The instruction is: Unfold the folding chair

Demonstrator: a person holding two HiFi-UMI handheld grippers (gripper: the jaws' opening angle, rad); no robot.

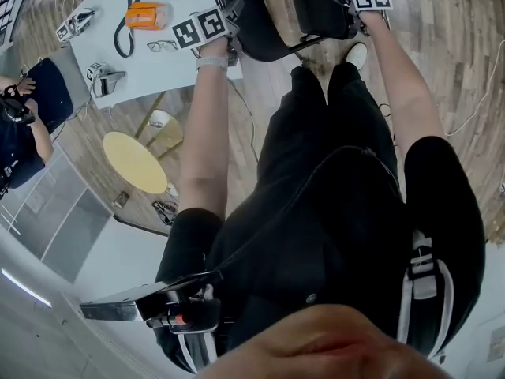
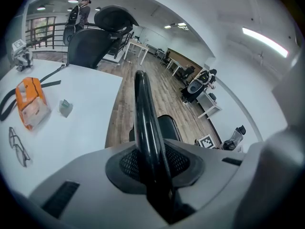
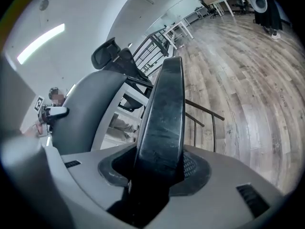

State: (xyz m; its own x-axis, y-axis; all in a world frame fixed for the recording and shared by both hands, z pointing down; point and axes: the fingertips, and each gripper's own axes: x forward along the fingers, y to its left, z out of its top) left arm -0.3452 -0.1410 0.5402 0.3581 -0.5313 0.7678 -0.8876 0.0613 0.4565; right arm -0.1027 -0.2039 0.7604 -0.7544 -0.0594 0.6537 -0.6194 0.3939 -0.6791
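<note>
The black folding chair [image 1: 272,34] stands at the top of the head view, between my two grippers and in front of the person's legs. My left gripper [image 1: 234,18] is shut on a thin black frame tube [image 2: 144,118] of the chair, which runs up between its jaws; the chair's padded seat [image 2: 167,128] shows behind it. My right gripper [image 1: 349,14] is shut on a broad black panel edge [image 3: 164,109] of the chair. The right gripper's marker cube [image 2: 206,140] shows beyond the chair in the left gripper view.
A white table [image 1: 138,73] stands left of the chair, bearing an orange pouch [image 1: 147,14], glasses [image 1: 162,46] and spare grippers [image 1: 105,77]. A yellow round stool [image 1: 134,162] is beside it. Another person [image 1: 24,125] sits far left. A black office chair [image 2: 95,42] stands behind the table.
</note>
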